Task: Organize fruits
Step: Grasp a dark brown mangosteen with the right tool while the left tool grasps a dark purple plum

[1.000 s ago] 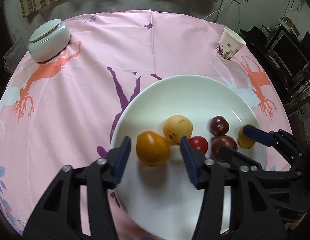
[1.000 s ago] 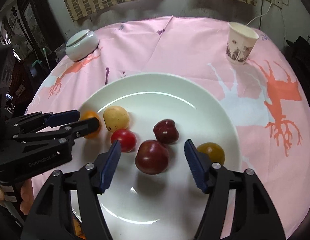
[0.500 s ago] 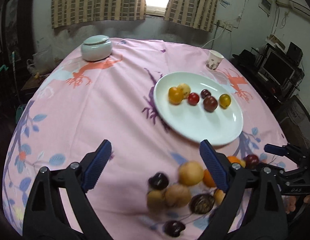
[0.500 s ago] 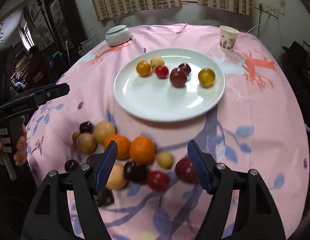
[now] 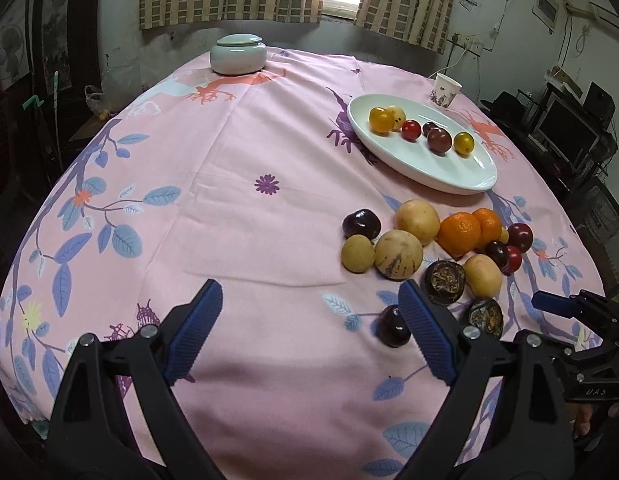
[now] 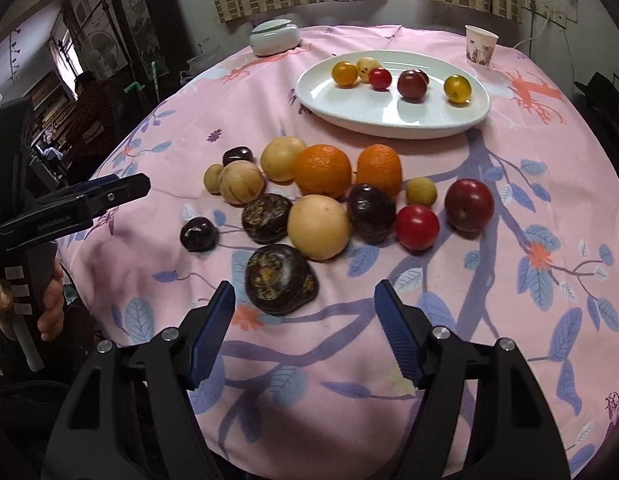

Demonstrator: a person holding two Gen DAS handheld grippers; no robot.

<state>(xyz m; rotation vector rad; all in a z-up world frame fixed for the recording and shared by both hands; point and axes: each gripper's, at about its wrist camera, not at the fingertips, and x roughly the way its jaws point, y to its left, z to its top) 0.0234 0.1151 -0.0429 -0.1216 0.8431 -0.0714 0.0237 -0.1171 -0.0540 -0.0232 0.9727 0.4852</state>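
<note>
With both the left gripper [image 5: 309,332] and right gripper [image 6: 305,330] held spread and empty near the loose fruit pile [image 6: 321,196], a fresh pick is judged due, to be carried to the far white plate [image 6: 389,120].

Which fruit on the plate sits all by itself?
The yellow-green tomato at the right end of the white plate. The other five sit bunched together.
</note>
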